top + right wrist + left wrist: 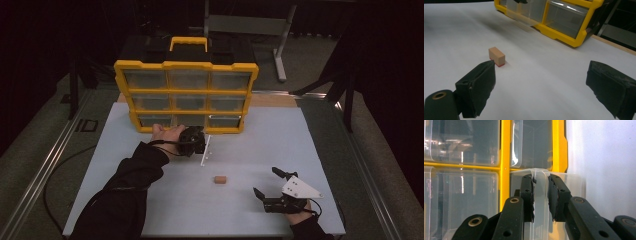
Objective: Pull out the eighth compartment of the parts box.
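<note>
Sticking partway out of the bottom row of the yellow organizer (186, 95), a clear plastic drawer (540, 202) is the thing in hand: the left gripper (541, 195) has its fingers (527, 195) pinched on the drawer's front lip, one black pad on each side of the thin clear wall. In the high view the left gripper (194, 140) sits right against the organizer's lower edge, at the middle drawer of the bottom row, with the hand (165, 135) behind it and a dark sleeve running back toward the near edge of the table (280, 135). The organizer stands upright at the far side of the table, three rows of three clear drawers, with a yellow handle on top.

A small tan block (219, 179) with a red base lies on the table well apart from the drawer, between the two grippers. The right gripper (267, 182) rests near the table's near right corner, its fingers (480, 85) spread wide with nothing between them; the block (496, 56) lies just beyond the left-hand finger in the right gripper view.
</note>
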